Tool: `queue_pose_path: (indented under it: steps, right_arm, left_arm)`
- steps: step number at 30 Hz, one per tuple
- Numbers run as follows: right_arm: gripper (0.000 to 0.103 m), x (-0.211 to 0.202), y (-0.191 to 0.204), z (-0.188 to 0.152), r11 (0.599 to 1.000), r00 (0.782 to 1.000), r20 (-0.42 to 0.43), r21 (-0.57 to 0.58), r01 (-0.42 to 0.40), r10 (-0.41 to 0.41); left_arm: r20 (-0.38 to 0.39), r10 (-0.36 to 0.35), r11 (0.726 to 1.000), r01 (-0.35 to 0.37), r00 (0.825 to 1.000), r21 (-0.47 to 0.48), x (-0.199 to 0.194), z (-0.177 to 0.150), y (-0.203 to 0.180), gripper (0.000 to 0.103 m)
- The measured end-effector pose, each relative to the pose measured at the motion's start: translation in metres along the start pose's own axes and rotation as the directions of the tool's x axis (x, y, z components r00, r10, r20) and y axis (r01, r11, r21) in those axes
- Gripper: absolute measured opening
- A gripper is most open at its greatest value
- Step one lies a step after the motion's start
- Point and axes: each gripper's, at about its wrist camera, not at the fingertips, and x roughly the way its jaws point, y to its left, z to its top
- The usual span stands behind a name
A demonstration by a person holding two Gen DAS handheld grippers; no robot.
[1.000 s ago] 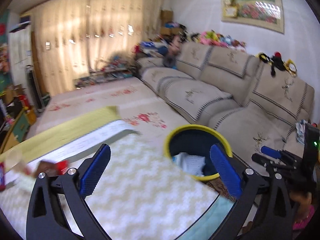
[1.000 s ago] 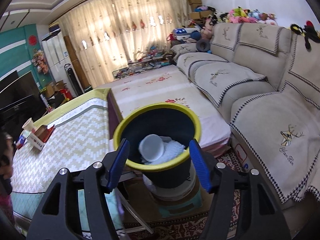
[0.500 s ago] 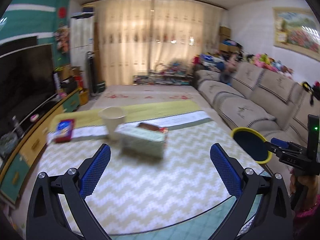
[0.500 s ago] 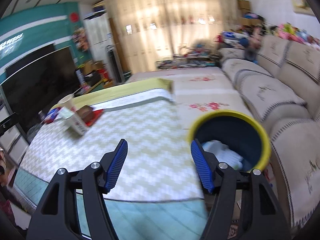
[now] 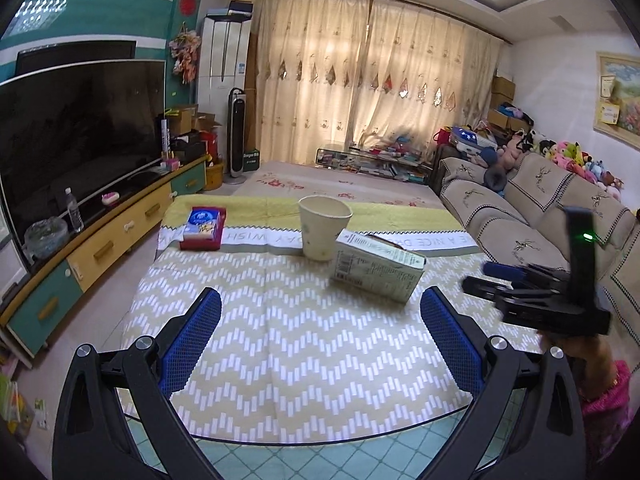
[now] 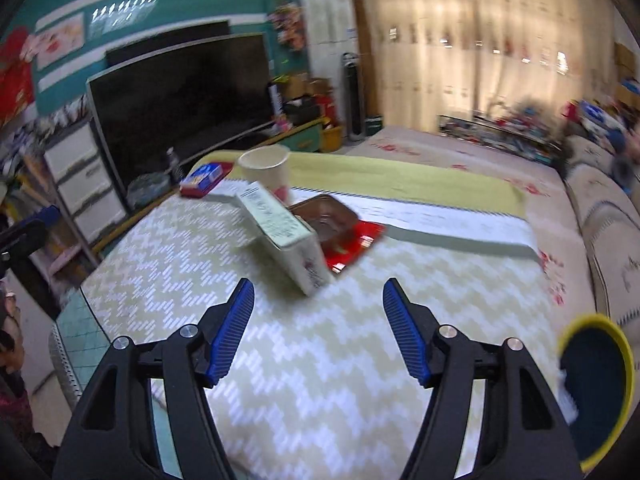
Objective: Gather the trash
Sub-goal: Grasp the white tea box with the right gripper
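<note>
A paper cup (image 5: 325,232) stands upright on the zigzag-cloth table (image 5: 304,360), with a pale green carton (image 5: 376,270) lying on its side just right of it. My left gripper (image 5: 320,300) is open and empty over the cloth, short of both. In the right wrist view the carton (image 6: 284,236) lies just ahead of my open, empty right gripper (image 6: 319,288). Behind the carton are the cup (image 6: 266,170) and a brown tray on a red wrapper (image 6: 352,248). The yellow-rimmed bin (image 6: 592,320) sits off the table at lower right. A hand in a pink sleeve holds the right gripper (image 5: 536,296).
A red box with a blue pack (image 5: 203,227) lies at the table's far left. A television (image 5: 80,132) on a low cabinet (image 5: 120,236) runs along the left. A sofa (image 5: 520,220) lines the right side. The table's near edge (image 5: 320,444) is just below my left gripper.
Both views have swung left, away from the bin and sofa, onto the table. The cup and carton have come in front of both grippers. Both stay open and empty.
</note>
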Motion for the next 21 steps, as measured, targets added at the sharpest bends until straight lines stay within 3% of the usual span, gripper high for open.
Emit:
queue_pose_path:
  steps: [8,15,21]
  right_arm:
    - [0.064,0.064,0.01,0.023,0.995,0.996,-0.078,-0.085,-0.043,0.037]
    - [0.064,0.088,0.012,0.026,0.993,0.993,-0.101,-0.094,-0.066,0.056]
    - [0.044,0.09,0.018,0.026,0.989,0.992,-0.105,-0.118,-0.086,0.074]
  left_arm:
    - [-0.038,-0.001,0.999,-0.001,0.999,-0.033,0.016,-0.006,0.007,0.098]
    - [-0.065,-0.01,0.999,0.007,0.998,-0.04,0.027,-0.011,0.007,0.098]
    - [-0.074,-0.013,0.999,0.009,0.997,-0.047,0.036,-0.013,0.007,0.098]
